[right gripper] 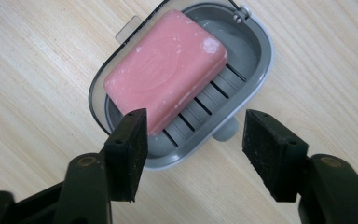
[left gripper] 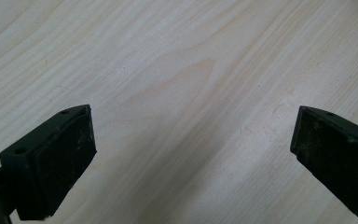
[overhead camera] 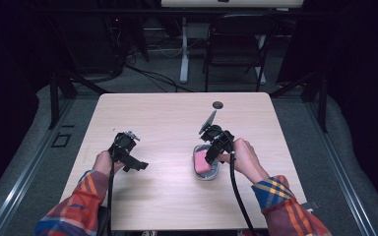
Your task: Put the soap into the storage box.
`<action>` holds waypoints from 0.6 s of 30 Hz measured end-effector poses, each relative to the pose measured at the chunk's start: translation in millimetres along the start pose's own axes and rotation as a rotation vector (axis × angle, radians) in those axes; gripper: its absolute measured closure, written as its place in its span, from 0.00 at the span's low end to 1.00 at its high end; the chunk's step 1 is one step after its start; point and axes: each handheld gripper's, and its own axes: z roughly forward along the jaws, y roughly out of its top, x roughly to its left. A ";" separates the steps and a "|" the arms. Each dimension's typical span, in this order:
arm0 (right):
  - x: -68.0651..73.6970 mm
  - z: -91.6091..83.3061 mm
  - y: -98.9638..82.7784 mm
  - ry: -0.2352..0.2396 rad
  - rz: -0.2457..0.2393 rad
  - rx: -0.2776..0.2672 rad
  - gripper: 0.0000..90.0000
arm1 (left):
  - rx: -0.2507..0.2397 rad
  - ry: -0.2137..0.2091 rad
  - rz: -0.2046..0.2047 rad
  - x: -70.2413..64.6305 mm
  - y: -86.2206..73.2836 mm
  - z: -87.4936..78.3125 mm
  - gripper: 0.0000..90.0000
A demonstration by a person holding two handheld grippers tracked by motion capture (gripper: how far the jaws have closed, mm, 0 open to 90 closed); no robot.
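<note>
— While the room beyond lies dark, what's under you?
— My pale wood desk (overhead camera: 177, 118), with a folding chair (overhead camera: 236, 42) past its far edge and a small round hole (overhead camera: 218, 104) near that edge.
— Any containers?
— One grey soap dish (right gripper: 256, 70), a pink soap bar (right gripper: 165, 70) lying tilted in it. My right claw (right gripper: 193, 144) hangs just above its near rim, jaws wide, holding nothing.
— And the left?
— My left claw (left gripper: 193, 140) gapes wide over bare wood, well apart from the dish.

High view overlooks table (overhead camera: 177, 118), gripper views close above its wood
</note>
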 end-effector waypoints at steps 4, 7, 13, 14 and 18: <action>-3.2 -6.3 -7.6 -0.011 -0.028 -0.033 0.37 | 0.002 -0.001 0.001 -0.4 0.3 -0.2 0.00; -6.4 -14.4 -15.3 -0.022 -0.059 -0.049 0.32 | 0.001 -0.001 0.000 -0.5 0.4 -0.4 0.00; -12.1 -28.0 -31.1 -0.038 -0.073 -0.107 0.21 | -0.001 -0.002 -0.001 -0.6 0.4 -0.3 0.00; -13.0 -29.6 -34.5 -0.038 -0.066 -0.119 0.19 | -0.001 -0.003 -0.003 -0.6 0.4 -0.4 0.00; -19.4 -37.5 -48.2 -0.049 -0.073 -0.136 0.15 | -0.001 -0.001 -0.002 -0.5 0.4 -0.4 0.00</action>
